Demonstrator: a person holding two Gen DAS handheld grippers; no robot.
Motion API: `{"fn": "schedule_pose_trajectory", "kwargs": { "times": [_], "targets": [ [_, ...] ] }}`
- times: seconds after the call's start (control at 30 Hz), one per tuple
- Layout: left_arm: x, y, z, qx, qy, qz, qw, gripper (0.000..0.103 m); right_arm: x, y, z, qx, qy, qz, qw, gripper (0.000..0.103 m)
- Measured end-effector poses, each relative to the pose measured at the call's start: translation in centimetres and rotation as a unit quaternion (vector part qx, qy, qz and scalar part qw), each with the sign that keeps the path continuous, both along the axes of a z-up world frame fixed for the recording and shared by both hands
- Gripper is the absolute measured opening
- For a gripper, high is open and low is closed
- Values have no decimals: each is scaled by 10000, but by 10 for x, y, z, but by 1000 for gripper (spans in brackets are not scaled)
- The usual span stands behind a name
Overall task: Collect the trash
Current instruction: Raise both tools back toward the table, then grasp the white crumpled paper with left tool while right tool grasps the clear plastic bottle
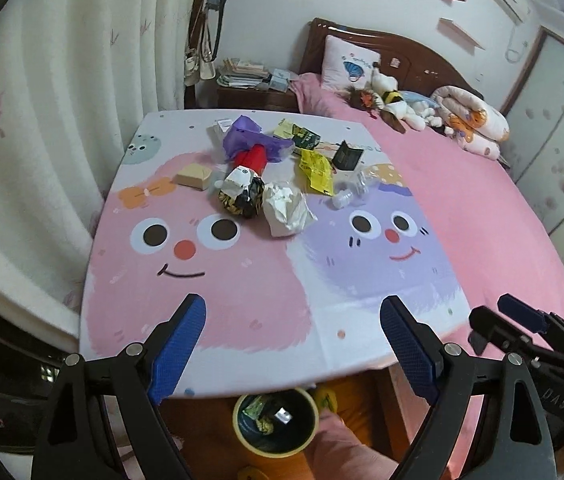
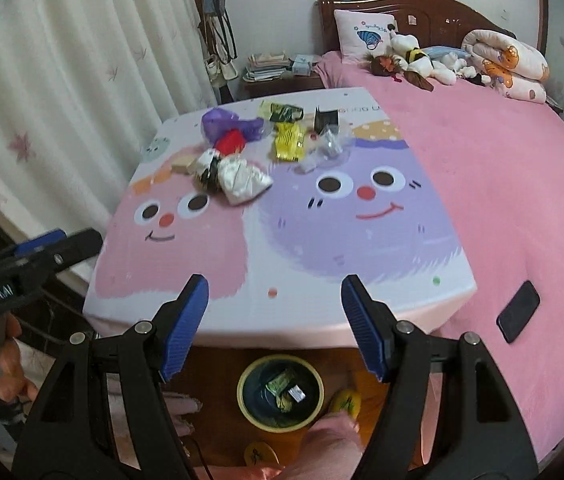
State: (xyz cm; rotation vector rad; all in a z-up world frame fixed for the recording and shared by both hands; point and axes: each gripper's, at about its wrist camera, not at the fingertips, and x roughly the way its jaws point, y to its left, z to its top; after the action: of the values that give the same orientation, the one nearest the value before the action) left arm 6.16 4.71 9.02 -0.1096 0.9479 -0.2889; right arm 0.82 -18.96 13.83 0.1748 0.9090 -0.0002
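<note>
Lot: household litter on a cartoon-printed bench (image 1: 242, 304) pushed against a pink bed (image 2: 482, 184). Already binned: a few wrappers, one yellow-green, one silvery, lying in the round yellow-rimmed dark waste bin (image 2: 280, 392) on the floor below the bench's near edge. Outstanding, clustered at the far half of the bench: crumpled white paper bag (image 1: 286, 210), nearest; black-and-white crushed carton (image 1: 242, 192) touching its left; red cylinder (image 1: 252, 157) lying on a purple plastic bag (image 1: 242, 136); small tan cardboard box (image 1: 196, 176) at far left; yellow foil wrapper (image 1: 316, 168); black card packet (image 1: 347, 156); clear plastic scraps (image 1: 352, 194) at right; further small wrappers behind. Judged state: task begun, most of the pile left. Left claw (image 1: 292, 344): spread wide, empty, hovering above the near bench edge, touching nothing. Right claw (image 2: 274, 320): likewise wide apart, empty, above the near edge over the bin. Black phone (image 2: 519, 317) on the bed, right, not litter.
</note>
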Motion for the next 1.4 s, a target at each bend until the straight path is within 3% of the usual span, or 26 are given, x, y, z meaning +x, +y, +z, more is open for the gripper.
{"fn": "schedule_pose_trajectory", "kwargs": {
  "times": [0.2, 0.4, 0.67, 0.9, 1.03, 1.2, 1.4],
  "targets": [
    [80, -29, -31, 112, 320, 457, 9984, 90, 84, -41, -21, 98, 107, 159, 9998, 66],
    [165, -59, -76, 42, 840, 980, 9916, 90, 175, -81, -53, 156, 441, 418, 9980, 66],
    [243, -75, -144, 17, 1432, 1674, 9754, 83, 262, -121, -105, 242, 859, 743, 9932, 66],
    [277, -75, -190, 11, 1770, 1968, 9643, 82, 322, -134, -153, 425, 1181, 670, 9898, 66],
    [290, -80, -209, -54, 1875, 2015, 9614, 81, 340, -132, -166, 601, 1310, 590, 9878, 66],
    [308, -99, -228, 76, 2074, 1948, 9586, 70, 359, -126, -177, 782, 1440, 609, 9846, 66],
    [318, -122, -232, 258, 2024, 1861, 9611, 61, 380, -122, -191, 890, 1583, 332, 9828, 67]
  ]
}}
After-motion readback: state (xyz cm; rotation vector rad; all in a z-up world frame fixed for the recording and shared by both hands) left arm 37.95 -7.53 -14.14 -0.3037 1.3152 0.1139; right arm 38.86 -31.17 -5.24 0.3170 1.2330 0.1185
